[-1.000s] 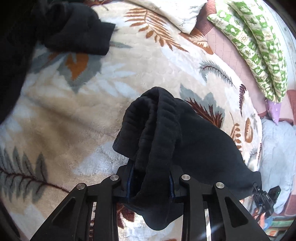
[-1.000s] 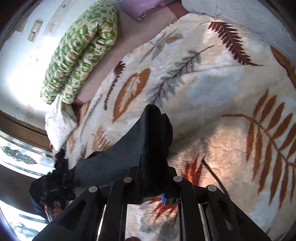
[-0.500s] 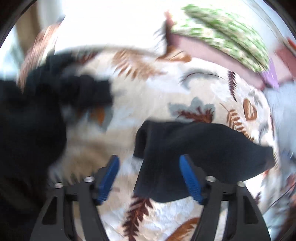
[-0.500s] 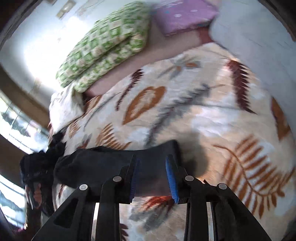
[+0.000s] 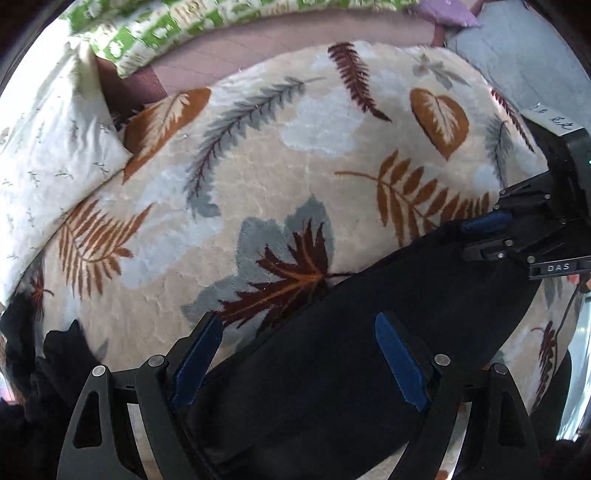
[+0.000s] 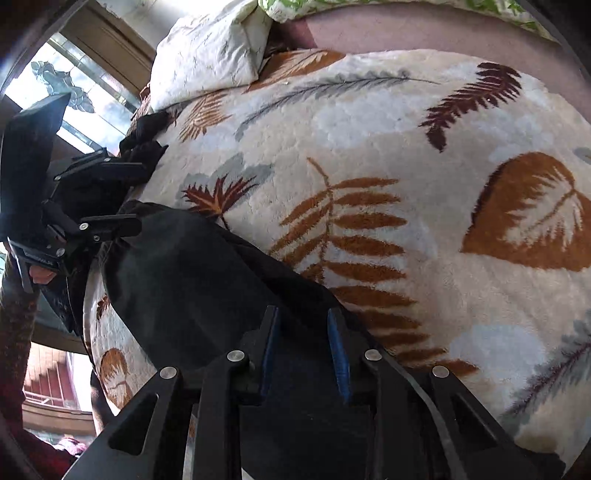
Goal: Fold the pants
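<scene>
A cream plush blanket printed with rust, maroon and grey leaves [image 5: 280, 177] covers most of the bed, and its far and middle stretch lies bare. At the far edge a mauve quilted sheet [image 5: 295, 40] shows beneath a green-and-white patterned quilt [image 5: 155, 26]; a white pillow with small sprigs [image 5: 48, 129] sits at the far left, and a pale grey cover [image 5: 517, 48] at the far right. A heap of dark clothing [image 5: 33, 369] crowds the near left corner.

The black folded pants [image 5: 351, 350] lie flat on the blanket's near side, running as a long band from near left to right.

The left gripper [image 5: 299, 358] points down over the band's near left end, its blue-padded jaws spread wide and opening, cloth below them but no pad pressing it.

The right gripper [image 6: 303, 343] hovers over the band's right end, jaws narrowly parted and closing, with the pants under the gap; whether the pads touch the cloth cannot be told.
</scene>
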Demonstrator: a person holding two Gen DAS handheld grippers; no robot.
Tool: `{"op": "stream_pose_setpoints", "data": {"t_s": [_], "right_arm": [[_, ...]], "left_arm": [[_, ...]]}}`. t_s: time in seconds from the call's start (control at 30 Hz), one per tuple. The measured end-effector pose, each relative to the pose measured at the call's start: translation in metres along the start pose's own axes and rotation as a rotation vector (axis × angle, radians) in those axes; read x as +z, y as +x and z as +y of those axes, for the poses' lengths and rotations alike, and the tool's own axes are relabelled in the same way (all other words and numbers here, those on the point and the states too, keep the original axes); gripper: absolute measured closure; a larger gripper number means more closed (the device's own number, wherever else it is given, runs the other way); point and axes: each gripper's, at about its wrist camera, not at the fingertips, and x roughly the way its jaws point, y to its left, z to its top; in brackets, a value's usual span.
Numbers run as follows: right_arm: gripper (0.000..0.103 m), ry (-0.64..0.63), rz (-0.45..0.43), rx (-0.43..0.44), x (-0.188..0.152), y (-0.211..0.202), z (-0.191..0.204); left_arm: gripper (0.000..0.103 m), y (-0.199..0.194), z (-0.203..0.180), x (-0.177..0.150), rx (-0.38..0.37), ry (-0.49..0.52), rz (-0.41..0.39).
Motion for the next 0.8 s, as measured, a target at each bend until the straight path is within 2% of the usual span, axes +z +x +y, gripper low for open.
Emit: {"op": "stream_pose_setpoints", "data": {"t_s": [0.17,0.33,0.4,0.43,0.47,0.53,0.57,0.63,0.73,0.8], "right_arm": [[0.073,-0.074,0.027,-0.003,0.000,0.006,0.004],[0.073,-0.170,0.064,-0.057,0.007,0.011,0.021],[0.080,-0.209,0.072,-0.099,0.008,0.014,0.026],[0.090,-0.221,0.075,-0.108,0.009,0.015,0.028],[0.096,-0.237,0.072,-0.116,0.008,0.014,0.030],[0.097,-0.263,0.056,-0.154,0.007,0.013,0.035],[0.097,-0.264,0.043,-0.168,0.006,0.012,0.035],[0.098,-0.255,0.017,-0.188,0.006,0.010,0.036],[0.098,-0.224,-0.027,-0.184,0.007,0.002,0.033],[0.098,-0.205,-0.021,-0.172,0.008,0.003,0.030]], "left_arm": [[0.018,0.032,-0.009,0.019,0.027,0.118,0.036],[0.017,0.052,-0.020,0.029,0.060,0.171,0.032],[0.014,0.059,-0.022,0.030,0.070,0.181,0.040],[0.014,0.060,-0.022,0.029,0.075,0.177,0.026],[0.018,0.058,-0.022,0.029,0.082,0.164,0.014],[0.060,0.052,-0.022,0.028,0.105,0.123,-0.022],[0.088,0.052,-0.022,0.029,0.135,0.105,-0.006],[0.088,0.055,-0.022,0.028,0.162,0.087,-0.002],[0.088,0.057,-0.021,0.027,0.163,0.079,-0.011],[0.088,0.052,-0.017,0.027,0.094,0.058,0.003]]}}
